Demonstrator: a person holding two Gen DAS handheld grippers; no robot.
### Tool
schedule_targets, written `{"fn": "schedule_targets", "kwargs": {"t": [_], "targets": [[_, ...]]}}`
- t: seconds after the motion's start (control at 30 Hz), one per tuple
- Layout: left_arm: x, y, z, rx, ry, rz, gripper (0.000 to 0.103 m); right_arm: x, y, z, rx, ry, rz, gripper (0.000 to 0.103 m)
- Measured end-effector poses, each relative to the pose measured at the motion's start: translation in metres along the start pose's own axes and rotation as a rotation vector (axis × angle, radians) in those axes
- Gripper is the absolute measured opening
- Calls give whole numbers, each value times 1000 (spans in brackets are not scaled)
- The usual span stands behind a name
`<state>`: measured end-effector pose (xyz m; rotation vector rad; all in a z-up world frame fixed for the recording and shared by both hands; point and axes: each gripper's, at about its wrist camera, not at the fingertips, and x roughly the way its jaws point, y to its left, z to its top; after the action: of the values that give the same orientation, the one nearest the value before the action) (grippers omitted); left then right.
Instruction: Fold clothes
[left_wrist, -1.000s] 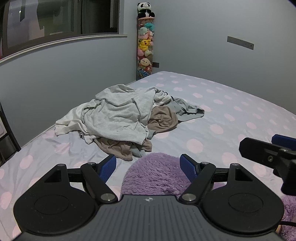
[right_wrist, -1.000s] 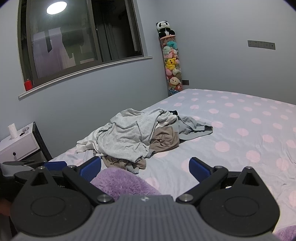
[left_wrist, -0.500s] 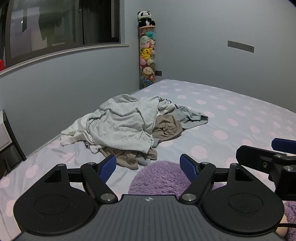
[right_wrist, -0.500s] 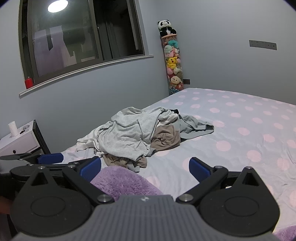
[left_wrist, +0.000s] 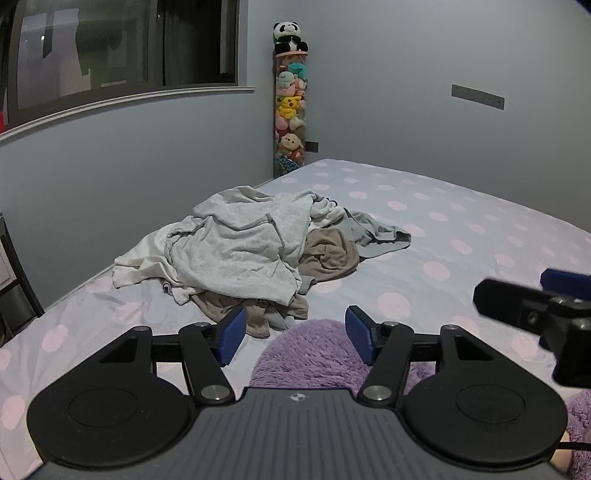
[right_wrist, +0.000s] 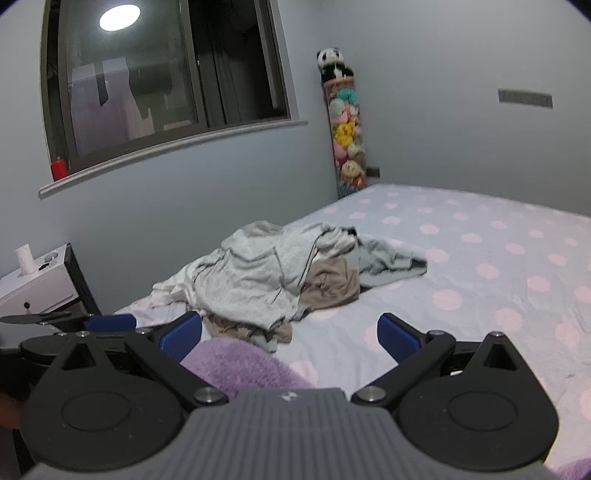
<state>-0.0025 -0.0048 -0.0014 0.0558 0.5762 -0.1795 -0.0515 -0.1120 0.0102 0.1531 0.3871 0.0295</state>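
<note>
Walls: painted pale blue-grey, meeting at a corner.
Window (right_wrist: 166, 74): dark-framed, a round ceiling light reflected in the glass.
Bed (right_wrist: 498, 258): covered with a dotted sheet.
Nightstand (right_wrist: 37, 284): white, set beside the bed.
Corner: filled by a plush-toy column (left_wrist: 290, 107).

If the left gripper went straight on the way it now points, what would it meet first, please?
Probably the purple fluffy fabric just beyond the closing, empty left gripper; the clothes pile on the bed lies further on. Depth is unclear.
</note>
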Motion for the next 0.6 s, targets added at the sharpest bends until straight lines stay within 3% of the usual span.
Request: {"fn": "schedule_targets", "kwargs": {"t": [0.37,0.6], "targets": [[26,2,4,1,25,-16,60,36,-12,0,85,20,26,102],[50,10,9,-4,44,-14,63,66,-9,6,16,3,98,102]]}}
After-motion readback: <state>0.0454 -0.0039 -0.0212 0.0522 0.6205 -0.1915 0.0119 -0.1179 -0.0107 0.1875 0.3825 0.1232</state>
